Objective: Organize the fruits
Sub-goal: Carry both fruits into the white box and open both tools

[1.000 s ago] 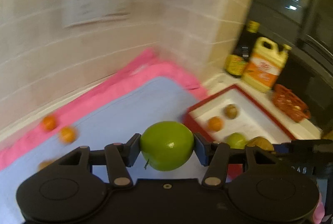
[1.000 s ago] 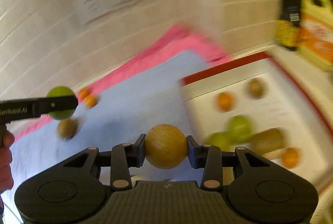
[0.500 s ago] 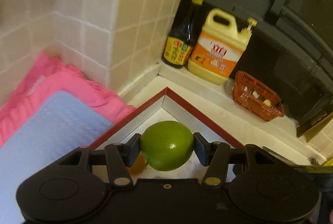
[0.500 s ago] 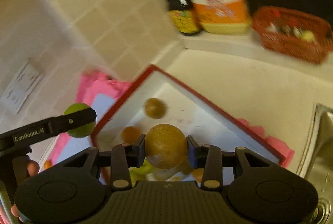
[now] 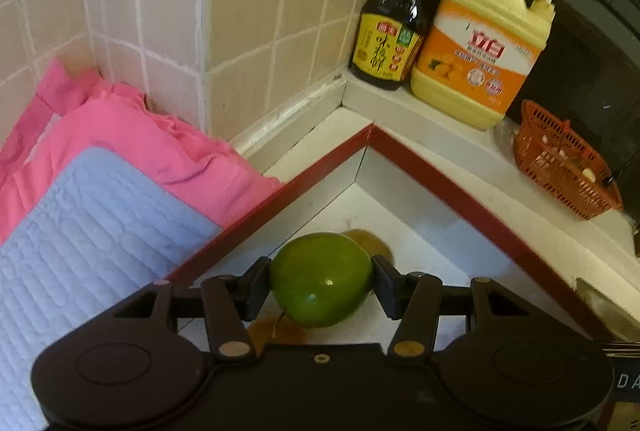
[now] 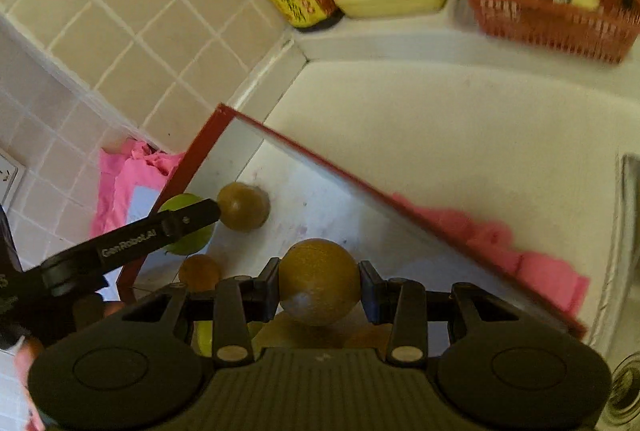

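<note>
Green fruit (image 5: 321, 279) is clamped in the left gripper (image 5: 320, 281) fingers above the red-rimmed tray (image 5: 448, 187). Right gripper (image 6: 318, 287) fingers pinch a brown fruit (image 6: 318, 285) over the same tray, near another brown fruit (image 6: 243, 206).

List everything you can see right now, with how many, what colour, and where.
green fruit: 1, green, held over tray
brown round fruit: 1, held over tray
loose fruit: at least 2, brown and orange, in tray
tray: 1, white, red rim, on counter
soy sauce bottle: 1, dark, back ledge
detergent jug: 1, yellow-orange, beside bottle
basket: 1, red, ledge
mat: 1, light blue, on pink cloth
left gripper: 1, black
right gripper: 1, black
</note>
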Demonstrator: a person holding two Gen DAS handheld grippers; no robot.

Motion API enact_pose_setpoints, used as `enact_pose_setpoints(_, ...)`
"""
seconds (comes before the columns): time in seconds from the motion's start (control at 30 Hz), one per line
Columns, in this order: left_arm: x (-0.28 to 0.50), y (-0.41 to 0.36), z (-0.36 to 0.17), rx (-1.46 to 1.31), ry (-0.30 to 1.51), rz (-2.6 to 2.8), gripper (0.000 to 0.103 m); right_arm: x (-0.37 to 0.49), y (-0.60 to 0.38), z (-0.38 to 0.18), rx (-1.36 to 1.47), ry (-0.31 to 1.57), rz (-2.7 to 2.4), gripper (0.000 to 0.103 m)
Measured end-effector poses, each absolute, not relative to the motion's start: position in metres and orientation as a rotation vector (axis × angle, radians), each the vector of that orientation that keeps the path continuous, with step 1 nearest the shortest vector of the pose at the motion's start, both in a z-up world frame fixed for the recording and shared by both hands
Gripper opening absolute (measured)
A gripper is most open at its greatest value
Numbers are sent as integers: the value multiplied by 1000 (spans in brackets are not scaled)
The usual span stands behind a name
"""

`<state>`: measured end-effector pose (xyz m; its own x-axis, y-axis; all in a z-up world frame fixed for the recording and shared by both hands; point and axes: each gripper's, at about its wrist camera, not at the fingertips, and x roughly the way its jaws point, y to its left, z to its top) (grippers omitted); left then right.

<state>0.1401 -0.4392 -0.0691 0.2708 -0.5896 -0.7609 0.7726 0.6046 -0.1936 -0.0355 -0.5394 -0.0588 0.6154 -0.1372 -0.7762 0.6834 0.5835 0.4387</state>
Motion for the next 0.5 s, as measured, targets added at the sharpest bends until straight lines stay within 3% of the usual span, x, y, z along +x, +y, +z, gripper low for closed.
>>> enact_pose_setpoints(0.5,140,-423,-83,249,951,-907,65,-35,-541,-73,871,788,-560,44)
